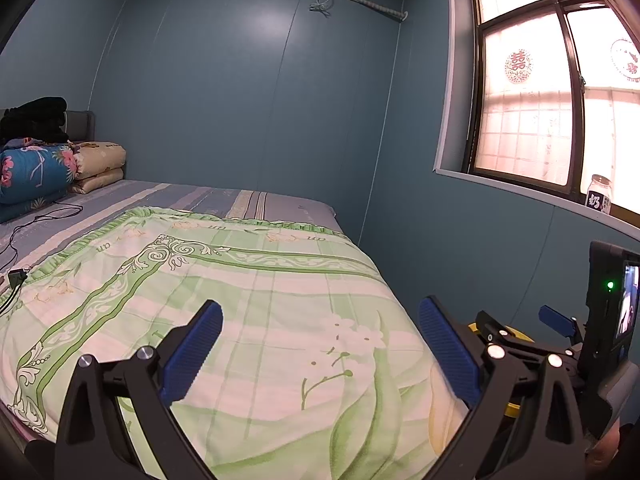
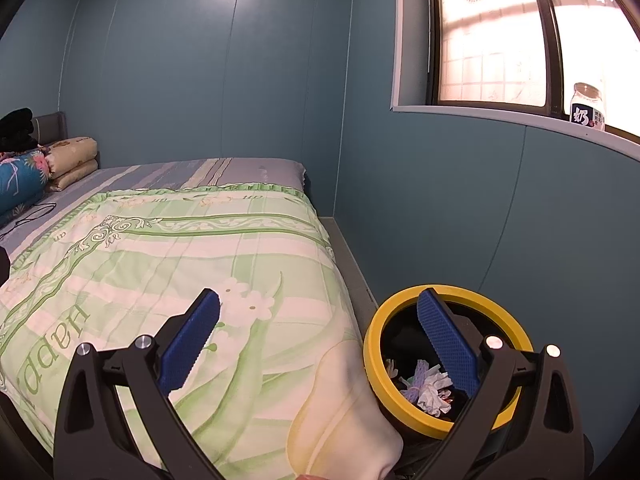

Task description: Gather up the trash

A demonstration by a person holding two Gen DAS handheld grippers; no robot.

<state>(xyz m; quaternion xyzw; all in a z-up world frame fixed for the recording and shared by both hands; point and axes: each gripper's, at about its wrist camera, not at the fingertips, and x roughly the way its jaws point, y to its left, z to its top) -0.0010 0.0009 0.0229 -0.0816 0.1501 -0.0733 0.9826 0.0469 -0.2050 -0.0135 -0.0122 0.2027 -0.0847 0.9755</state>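
A black bin with a yellow rim point(image 2: 376, 364) stands on the floor beside the bed's near right corner. Crumpled white and purple paper trash point(image 2: 426, 388) lies inside it. My right gripper point(image 2: 318, 312) is open and empty, its right finger over the bin's mouth, its left finger over the quilt. My left gripper point(image 1: 320, 320) is open and empty above the green floral quilt point(image 1: 208, 304). The right gripper's body and part of the yellow rim point(image 1: 514, 408) show at the right edge of the left wrist view.
The bed fills the left and middle; folded quilts and pillows point(image 1: 52, 168) are stacked at its head, with a black cable point(image 1: 24, 236) on the sheet. A blue wall runs along the right. A jar point(image 2: 587, 108) stands on the window sill.
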